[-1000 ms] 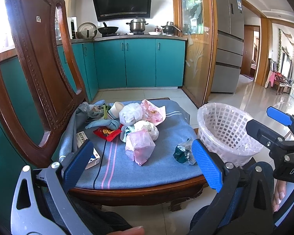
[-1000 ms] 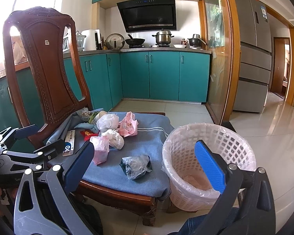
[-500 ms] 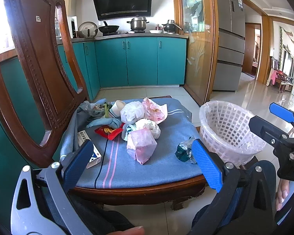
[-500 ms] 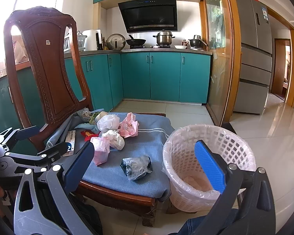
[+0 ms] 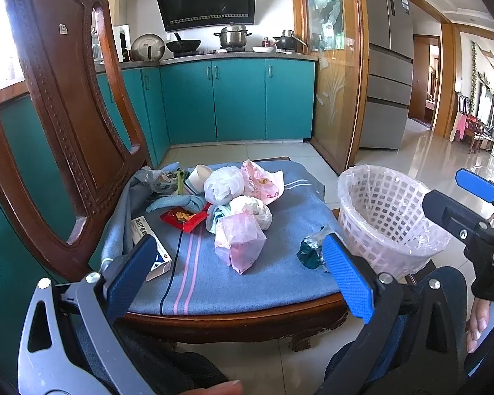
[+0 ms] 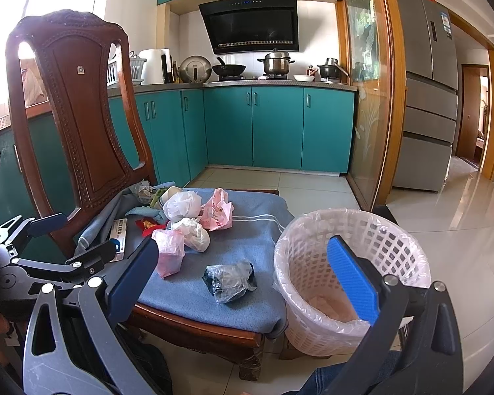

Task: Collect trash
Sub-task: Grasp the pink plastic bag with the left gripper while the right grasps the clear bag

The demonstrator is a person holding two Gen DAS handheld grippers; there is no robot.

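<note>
Trash lies on the blue cushion (image 5: 280, 273) of a wooden chair: a pink bag (image 5: 238, 240), white bags (image 5: 224, 186), a pink printed wrapper (image 5: 263, 182), a red wrapper (image 5: 184, 219), a paper cup (image 5: 199, 177), a small box (image 5: 151, 247) and a dark crumpled bag (image 5: 309, 251) (image 6: 229, 279). A white lined basket (image 5: 388, 210) (image 6: 345, 279) stands right of the chair. My left gripper (image 5: 240, 273) is open and empty before the seat. My right gripper (image 6: 243, 279) is open and empty, in front of the dark bag.
The chair's tall carved back (image 5: 59, 98) rises on the left. Teal kitchen cabinets (image 5: 237, 98) and a fridge (image 5: 388, 65) stand behind, across tiled floor. My knees show below both grippers.
Both grippers have crept slightly forward toward the seat. Nothing on the cushion has moved.
</note>
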